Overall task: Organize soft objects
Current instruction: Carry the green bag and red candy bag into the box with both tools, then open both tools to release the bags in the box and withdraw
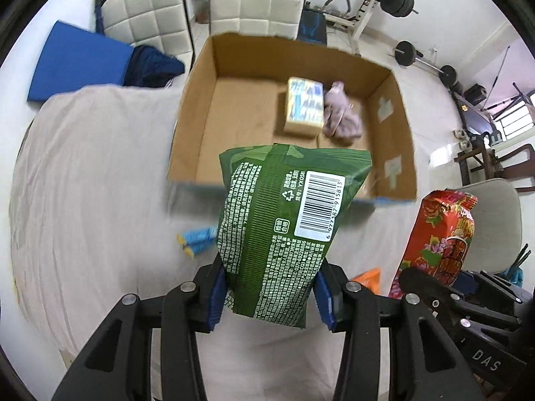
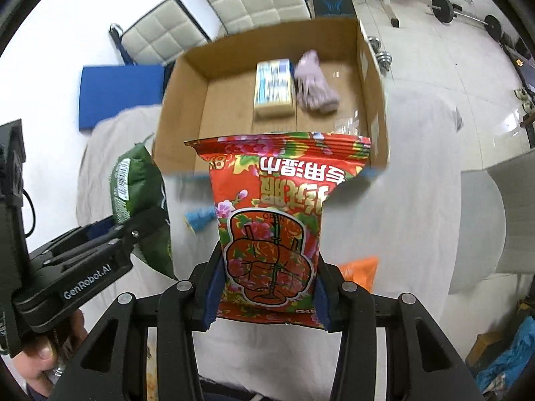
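Clamping a green pack (image 1: 284,227), the left claw (image 1: 269,295) mirrors the right claw (image 2: 267,294) (gripping a red pack (image 2: 271,230)).

R gripper (image 2: 267,287) fingers clamp red floral pack (image 2: 277,220) before cardboard box (image 2: 187,107).

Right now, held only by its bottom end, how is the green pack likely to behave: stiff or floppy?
The green pack stands upright from the left gripper without drooping, so probably fairly firm and light. Its glossy film looks slippery. It bulges, so it likely squashes under pressure.
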`<state>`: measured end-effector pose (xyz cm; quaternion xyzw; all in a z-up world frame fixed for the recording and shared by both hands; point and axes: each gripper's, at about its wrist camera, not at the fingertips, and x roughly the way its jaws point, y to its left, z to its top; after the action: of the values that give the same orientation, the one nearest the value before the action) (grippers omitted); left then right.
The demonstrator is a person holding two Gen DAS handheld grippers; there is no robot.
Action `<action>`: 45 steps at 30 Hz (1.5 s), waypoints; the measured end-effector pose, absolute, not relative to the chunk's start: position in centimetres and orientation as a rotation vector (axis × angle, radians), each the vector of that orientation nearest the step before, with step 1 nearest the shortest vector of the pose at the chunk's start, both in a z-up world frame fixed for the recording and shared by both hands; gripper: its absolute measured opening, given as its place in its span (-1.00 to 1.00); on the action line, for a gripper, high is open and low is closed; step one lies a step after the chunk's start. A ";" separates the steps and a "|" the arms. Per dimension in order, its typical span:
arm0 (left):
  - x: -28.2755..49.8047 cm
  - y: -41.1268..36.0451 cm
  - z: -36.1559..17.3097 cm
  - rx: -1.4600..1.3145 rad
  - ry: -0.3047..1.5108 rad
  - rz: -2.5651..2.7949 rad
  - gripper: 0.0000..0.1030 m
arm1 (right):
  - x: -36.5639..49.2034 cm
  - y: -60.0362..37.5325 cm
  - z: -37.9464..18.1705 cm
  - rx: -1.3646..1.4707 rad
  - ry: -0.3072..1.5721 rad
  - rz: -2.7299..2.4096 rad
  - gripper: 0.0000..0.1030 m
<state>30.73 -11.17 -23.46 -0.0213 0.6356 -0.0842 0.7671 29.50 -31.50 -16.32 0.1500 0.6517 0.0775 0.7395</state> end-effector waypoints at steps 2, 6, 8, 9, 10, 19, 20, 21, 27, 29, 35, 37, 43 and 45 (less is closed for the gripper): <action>33.3 -11.1 -23.6 -0.056 1.389 -0.204 -0.19 | 31.3 -32.1 -16.1 0.318 1.421 0.148 -0.08; 37.4 -12.1 -23.7 -0.010 1.385 -0.189 -0.19 | 36.4 -31.1 -17.6 0.299 1.436 0.085 -0.08; 40.2 -12.2 -24.4 -0.003 1.407 -0.173 -0.19 | 38.6 -31.4 -19.4 0.294 1.461 0.059 -0.08; 41.3 -12.2 -24.8 -0.012 1.421 -0.163 -0.19 | 39.7 -31.6 -20.5 0.299 1.475 0.041 -0.08; 42.8 -12.1 -25.5 -0.019 1.448 -0.156 -0.19 | 40.7 -31.6 -21.4 0.292 1.490 0.032 -0.08; 51.2 -10.5 -31.4 -0.030 1.584 -0.116 -0.19 | 45.1 -30.3 -29.8 0.207 1.626 -0.006 -0.08; 51.8 -10.5 -31.8 -0.030 1.591 -0.119 -0.19 | 45.2 -30.1 -30.7 0.196 1.643 -0.006 -0.08; 52.2 -10.6 -32.3 -0.022 1.596 -0.124 -0.18 | 45.4 -30.0 -31.5 0.195 1.654 -0.007 -0.08; 54.4 -11.2 -34.6 0.028 1.639 -0.137 -0.16 | 45.5 -29.3 -33.6 0.183 1.708 0.002 -0.08; 54.7 -11.3 -35.0 0.048 1.654 -0.141 -0.16 | 45.6 -29.0 -34.3 0.193 1.733 0.026 -0.05; 54.6 -11.2 -34.7 0.028 1.662 -0.140 -0.06 | 45.6 -28.5 -34.5 0.181 1.740 0.020 0.38; 54.4 -11.2 -34.2 0.031 1.653 -0.142 0.00 | 45.7 -28.2 -34.1 0.175 1.731 0.013 0.38; 52.8 -11.2 -31.9 0.046 1.596 -0.152 0.18 | 45.1 -27.8 -32.1 0.170 1.696 0.012 0.65; 51.9 -11.0 -31.0 0.034 1.567 -0.157 0.28 | 44.6 -27.7 -31.1 0.164 1.681 0.005 0.69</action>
<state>51.94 -10.96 -31.00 0.0154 0.7049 -0.0708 0.7056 44.63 -27.69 -31.15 0.0725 0.7441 0.0024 0.6641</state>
